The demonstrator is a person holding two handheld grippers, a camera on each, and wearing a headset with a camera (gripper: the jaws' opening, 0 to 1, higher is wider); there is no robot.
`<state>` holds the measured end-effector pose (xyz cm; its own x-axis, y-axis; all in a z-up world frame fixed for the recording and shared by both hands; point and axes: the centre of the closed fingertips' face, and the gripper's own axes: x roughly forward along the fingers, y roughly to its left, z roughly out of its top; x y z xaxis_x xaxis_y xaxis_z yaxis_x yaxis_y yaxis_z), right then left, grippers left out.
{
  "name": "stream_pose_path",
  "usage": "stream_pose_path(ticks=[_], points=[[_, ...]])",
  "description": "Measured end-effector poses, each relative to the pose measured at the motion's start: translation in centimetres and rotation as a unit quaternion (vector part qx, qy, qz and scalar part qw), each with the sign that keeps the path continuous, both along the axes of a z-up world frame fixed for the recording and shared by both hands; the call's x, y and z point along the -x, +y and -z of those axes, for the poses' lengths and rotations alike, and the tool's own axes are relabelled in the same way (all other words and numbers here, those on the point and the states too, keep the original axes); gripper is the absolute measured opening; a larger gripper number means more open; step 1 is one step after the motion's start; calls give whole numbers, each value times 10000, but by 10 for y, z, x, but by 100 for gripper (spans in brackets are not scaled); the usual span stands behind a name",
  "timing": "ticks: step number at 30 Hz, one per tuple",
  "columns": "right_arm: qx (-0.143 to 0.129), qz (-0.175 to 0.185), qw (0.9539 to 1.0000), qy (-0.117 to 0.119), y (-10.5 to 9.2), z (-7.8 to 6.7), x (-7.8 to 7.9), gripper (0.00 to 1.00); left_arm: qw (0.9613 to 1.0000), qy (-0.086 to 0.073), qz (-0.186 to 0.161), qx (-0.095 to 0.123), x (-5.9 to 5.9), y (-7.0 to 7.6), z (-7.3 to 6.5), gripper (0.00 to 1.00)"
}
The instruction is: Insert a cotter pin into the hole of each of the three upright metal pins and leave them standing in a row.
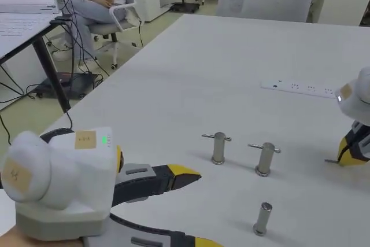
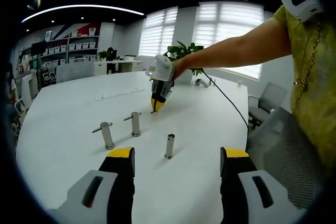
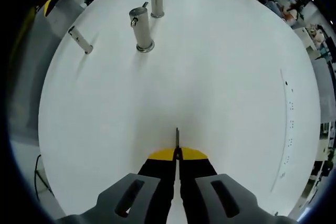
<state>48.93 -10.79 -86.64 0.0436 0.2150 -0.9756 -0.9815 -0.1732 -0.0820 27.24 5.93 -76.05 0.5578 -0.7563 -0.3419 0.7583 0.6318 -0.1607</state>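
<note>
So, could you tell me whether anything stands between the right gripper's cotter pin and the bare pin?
Nothing visible does: only bare table lies between the cotter pin in the right gripper and the bare pin; the fitted pins stand aside.

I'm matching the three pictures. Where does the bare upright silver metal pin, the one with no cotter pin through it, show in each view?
Head view: bare upright silver metal pin, bottom centre-right, nearest the camera.
Left gripper view: centre, just above the gap between the open jaws.
Right gripper view: upper left, leaning in the fisheye.
Shared landmark: the long white power strip, lying beyond the pins.
</note>
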Motion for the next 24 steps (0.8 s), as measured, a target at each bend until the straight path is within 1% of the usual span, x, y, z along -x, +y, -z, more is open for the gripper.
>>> stream_pose_path(ticks=[2, 3, 4, 8, 12, 14, 18, 20, 22, 24], points=[[18, 15, 10000, 6, -1, 0, 2, 2, 10000, 1, 8, -5, 0, 0, 0, 65], [18, -5, 10000, -51, -1, -1, 2, 2, 10000, 2, 14, 1, 0, 0, 0, 65], [17, 13, 10000, -42, -2, -2, 3, 2, 10000, -1, 14, 9, 0, 0, 0, 65], [56, 23, 10000, -11, -5, -4, 11, 2, 10000, -17, 40, 5, 0, -1, -2, 65], [15, 52, 10000, -25, -5, -10, 18, 2, 10000, -49, 75, 29, -1, -3, -5, 64], [-2, 44, 10000, -59, -5, -15, 23, 2, 9999, -78, 99, 26, -2, -4, -7, 64], [-121, 92, 9999, -67, -3, -26, 34, 2, 9998, -131, 145, 52, -3, -6, -12, 63], [-169, 118, 9998, -80, -2, -32, 41, 2, 9997, -141, 162, 97, -4, -6, -14, 63], [-252, 150, 9995, -78, -1, -38, 48, 2, 9996, -170, 195, 86, -5, -7, -15, 63], [-252, 153, 9995, -95, -1, -41, 53, 2, 9995, -186, 222, 91, -6, -8, -16, 63]])
